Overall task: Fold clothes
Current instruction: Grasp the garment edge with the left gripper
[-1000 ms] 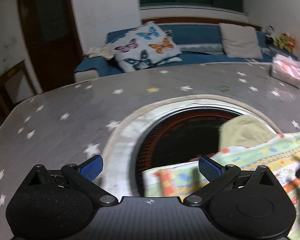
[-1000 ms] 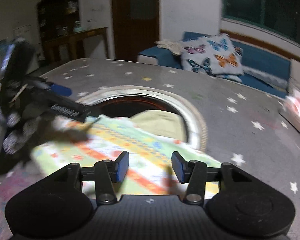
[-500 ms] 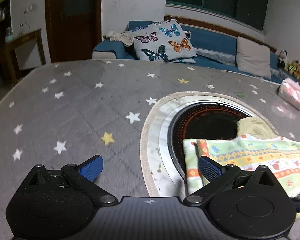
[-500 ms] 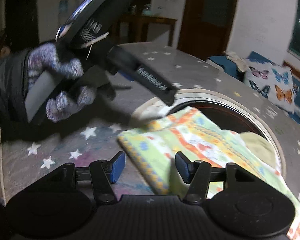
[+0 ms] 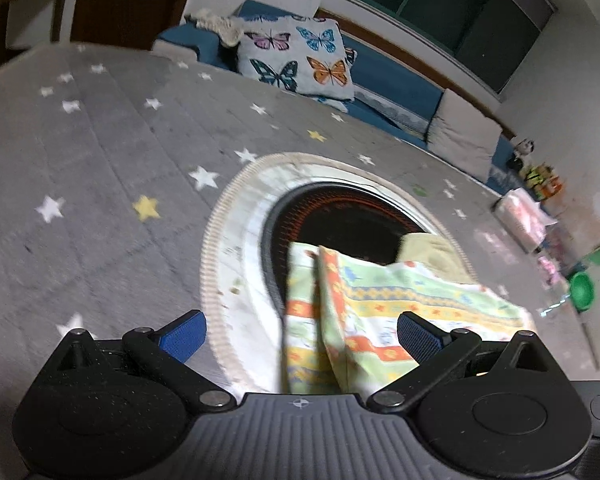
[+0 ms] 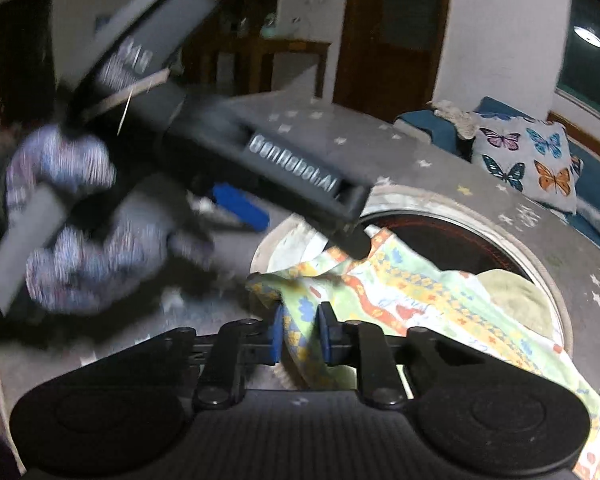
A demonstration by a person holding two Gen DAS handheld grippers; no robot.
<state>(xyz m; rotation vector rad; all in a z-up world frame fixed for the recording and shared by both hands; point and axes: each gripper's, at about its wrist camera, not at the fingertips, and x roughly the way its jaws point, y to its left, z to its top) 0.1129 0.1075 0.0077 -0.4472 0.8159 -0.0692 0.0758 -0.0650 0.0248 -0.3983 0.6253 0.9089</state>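
Patterned yellow-green cotton garment (image 6: 384, 292): lay half over the round black heater well (image 5: 352, 216). We kept our right gripper (image 6: 300, 334) pinching its corner, left gripper (image 5: 300, 338) spread wide; advise aligning edges before creasing.

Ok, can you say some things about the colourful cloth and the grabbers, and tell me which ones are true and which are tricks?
1. The right gripper has pinched the patterned cloth. True.
2. The left gripper is shut tight. False: its fingers are spread wide apart.
3. The butterfly pillow lies on the blue sofa. True.
4. The grey cover has hearts on it. False: it has stars.
5. The cloth is plain white. False: it has green, orange and yellow bands.
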